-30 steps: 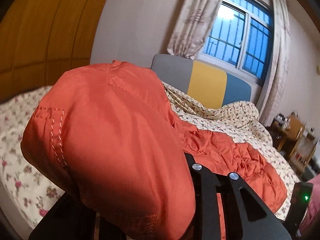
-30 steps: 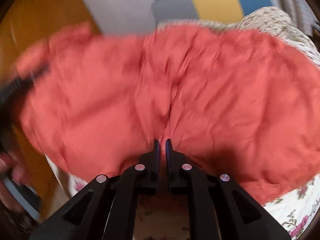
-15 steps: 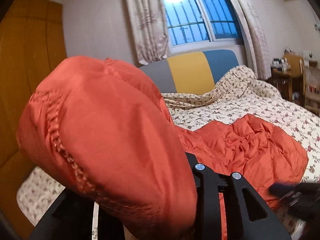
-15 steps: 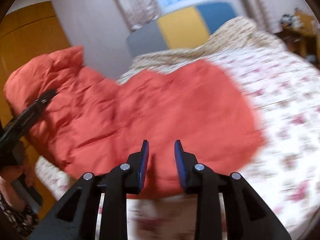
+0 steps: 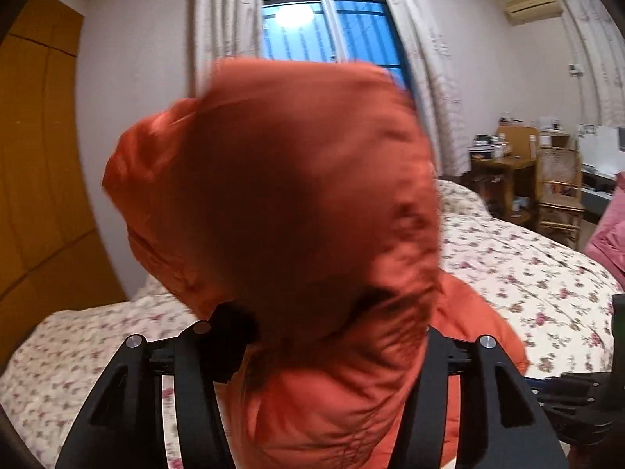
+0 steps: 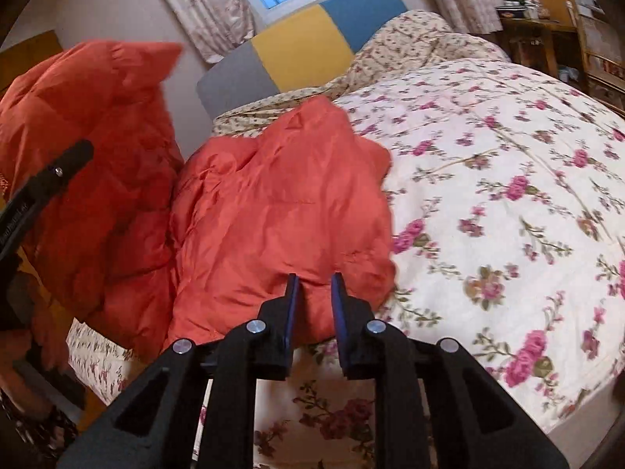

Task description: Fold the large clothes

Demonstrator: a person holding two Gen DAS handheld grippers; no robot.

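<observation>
An orange puffy jacket (image 6: pixel 273 211) lies bunched at the near left corner of the floral bed (image 6: pixel 508 179). My left gripper (image 5: pixel 312 336) has a bulky part of the jacket (image 5: pixel 281 211) between its wide-apart arms and lifts it high; the cloth hides the fingertips. That lifted part shows at the left of the right wrist view (image 6: pixel 86 148), with the left gripper's arm (image 6: pixel 47 183) in front. My right gripper (image 6: pixel 314 281) is open and empty, its tips just at the jacket's near edge.
A grey, yellow and blue headboard (image 6: pixel 304 51) and a rumpled floral quilt (image 6: pixel 410 35) are at the bed's far end. A window with curtains (image 5: pixel 328 27) is behind. A wooden desk and chair (image 5: pixel 539 179) stand at the right, a wooden wardrobe (image 5: pixel 35 156) at the left.
My right gripper has let go of the jacket, opened and drawn back to the near edge. My left gripper has lifted its part of the jacket higher and swung right.
</observation>
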